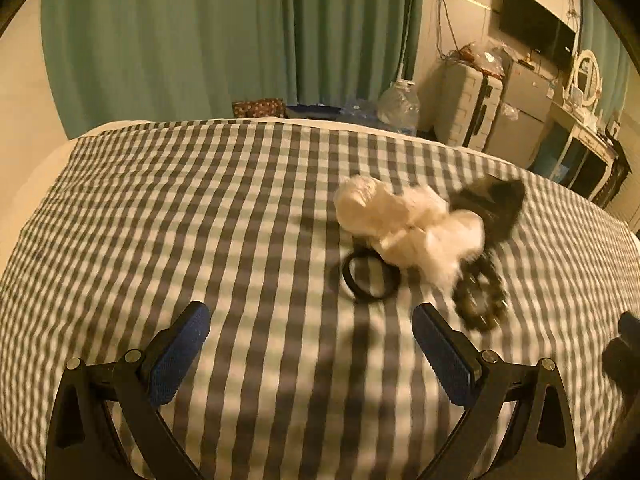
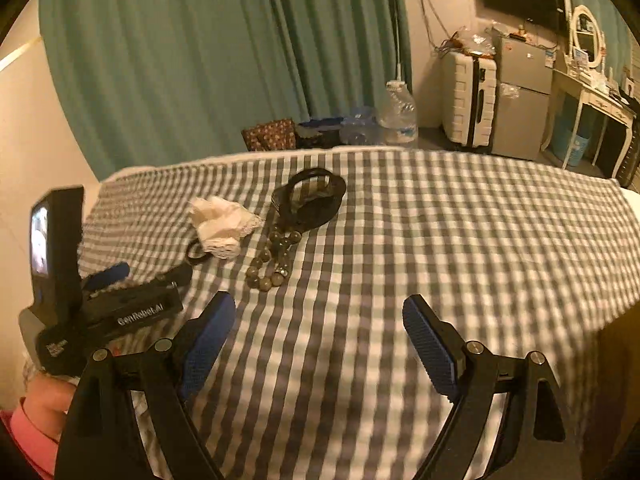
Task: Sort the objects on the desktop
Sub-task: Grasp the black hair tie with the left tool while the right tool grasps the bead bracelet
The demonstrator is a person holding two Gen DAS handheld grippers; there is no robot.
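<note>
My left gripper (image 1: 310, 354) gapes over the checked cloth (image 1: 200, 220), holding nothing. Ahead, the black ring (image 2: 197, 254), white lace cloth (image 2: 224, 226), bead bracelet (image 2: 272, 258) and dark pouch (image 2: 316, 200) sit bunched together (nothing sorted, I judge). My right gripper (image 2: 320, 344) is likewise agape.

On the table (image 2: 440, 240) a small group of things lies ahead of the right gripper (image 2: 320, 320) and to its left. The bead bracelet (image 2: 272, 258) is the nearest. The belt (image 2: 314, 196) is behind it, touching its far end. The cloth (image 2: 222, 224) lies left of the beads, and its near edge covers part of a ring (image 2: 195, 252). The left gripper (image 2: 132, 280) is further left. From the left gripper (image 1: 310, 334) the same group lies ahead and to the right, with the ring (image 1: 370, 278) nearest.
</note>
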